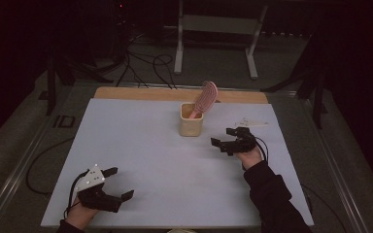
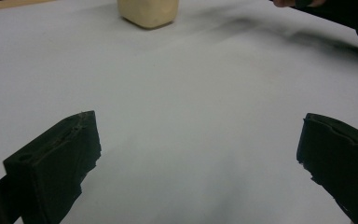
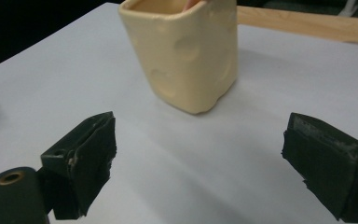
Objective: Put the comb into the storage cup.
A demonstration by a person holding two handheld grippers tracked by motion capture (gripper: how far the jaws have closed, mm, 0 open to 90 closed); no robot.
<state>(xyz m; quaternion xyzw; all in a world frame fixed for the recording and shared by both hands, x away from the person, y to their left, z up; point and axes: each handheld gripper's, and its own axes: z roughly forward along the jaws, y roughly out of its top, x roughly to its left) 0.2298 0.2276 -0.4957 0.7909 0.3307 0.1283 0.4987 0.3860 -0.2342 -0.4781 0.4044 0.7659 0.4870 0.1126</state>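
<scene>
A pale yellow square cup stands upright on the white table, toward the back middle. A pink hairbrush leans in it, head up and tilted right. My right gripper is open just right of the cup, close above the table; its own view shows the cup straight ahead between the spread jaws. My left gripper is open near the front left edge, nothing between its jaws. From there the cup is far ahead.
A small clear object lies on the table behind my right gripper. A wooden strip runs along the table's far edge. Cables and a white metal frame sit on the floor beyond. A dark sleeve crosses the left gripper view's top right.
</scene>
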